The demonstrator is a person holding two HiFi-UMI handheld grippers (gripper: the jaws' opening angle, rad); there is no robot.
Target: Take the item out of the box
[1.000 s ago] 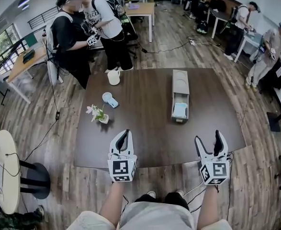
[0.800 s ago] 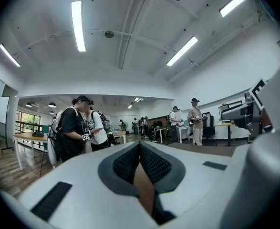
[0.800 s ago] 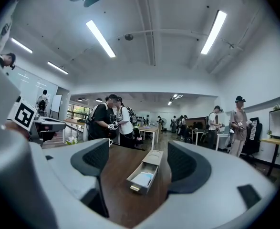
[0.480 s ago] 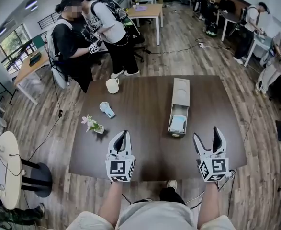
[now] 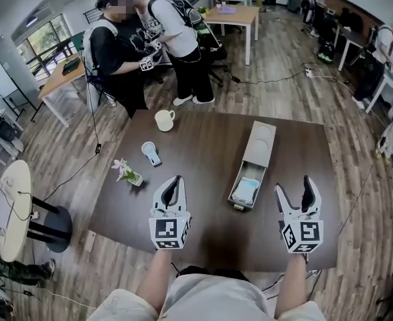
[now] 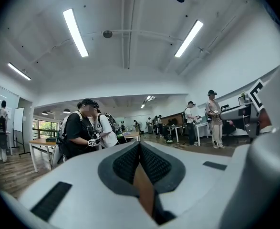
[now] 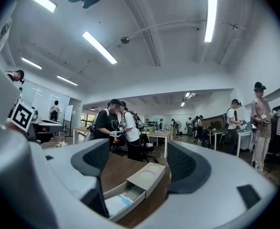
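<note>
A long grey box (image 5: 253, 160) lies on the dark brown table (image 5: 203, 146), its drawer pulled out toward me. A pale blue and white item (image 5: 246, 190) lies in the open drawer; the item (image 7: 115, 204) and the box (image 7: 140, 179) also show in the right gripper view between the jaws. My left gripper (image 5: 173, 184) hovers near the table's front, left of the box, jaws closed together with nothing in them. My right gripper (image 5: 295, 191) is held right of the drawer with its jaws spread, empty. In the left gripper view the pads (image 6: 140, 163) meet.
A white mug (image 5: 163, 120), a small hand fan (image 5: 150, 154) and a little flower pot (image 5: 129, 174) stand on the table's left half. Two people (image 5: 149, 42) stand just beyond the far left corner. A round white side table (image 5: 9, 209) is at the left.
The whole view has shifted: the table and box sit lower and more tilted in frame. Both grippers stay in front of me, the right still spread, the left still closed.
</note>
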